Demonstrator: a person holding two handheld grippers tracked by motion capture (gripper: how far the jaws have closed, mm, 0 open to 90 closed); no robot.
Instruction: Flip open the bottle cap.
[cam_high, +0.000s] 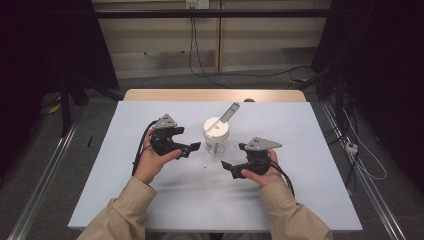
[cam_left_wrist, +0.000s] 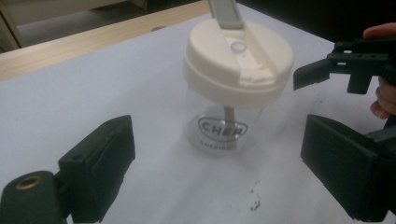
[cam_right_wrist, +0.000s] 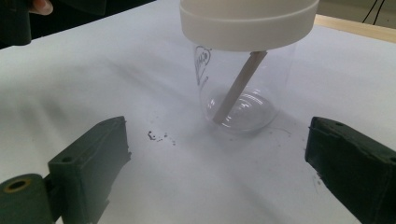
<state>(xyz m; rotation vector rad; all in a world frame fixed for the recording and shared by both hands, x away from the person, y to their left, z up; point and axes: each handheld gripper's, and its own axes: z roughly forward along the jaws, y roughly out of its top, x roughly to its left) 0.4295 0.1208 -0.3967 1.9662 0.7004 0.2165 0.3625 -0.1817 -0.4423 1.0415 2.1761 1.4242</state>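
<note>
A clear plastic jar (cam_high: 216, 140) (cam_left_wrist: 222, 126) (cam_right_wrist: 240, 88) with a cream lid (cam_left_wrist: 239, 58) stands upright near the middle of the white table (cam_high: 125, 165). A flat grey handle (cam_high: 229, 112) sticks up through the lid, and its stem (cam_right_wrist: 238, 86) reaches the jar's bottom. My left gripper (cam_high: 192, 148) (cam_left_wrist: 219, 170) is just left of the jar, jaws wide apart with nothing between them. My right gripper (cam_high: 226, 168) (cam_right_wrist: 217, 163) sits in front and to the right of the jar, open, its jaws pointing at the jar's base.
A few dark specks (cam_left_wrist: 254, 198) (cam_right_wrist: 159, 136) lie on the table in front of the jar. A wooden edge (cam_high: 215, 95) runs along the table's far side. Cables (cam_high: 360, 160) trail over the floor to the right. My right gripper's jaw (cam_left_wrist: 327, 70) shows beyond the jar.
</note>
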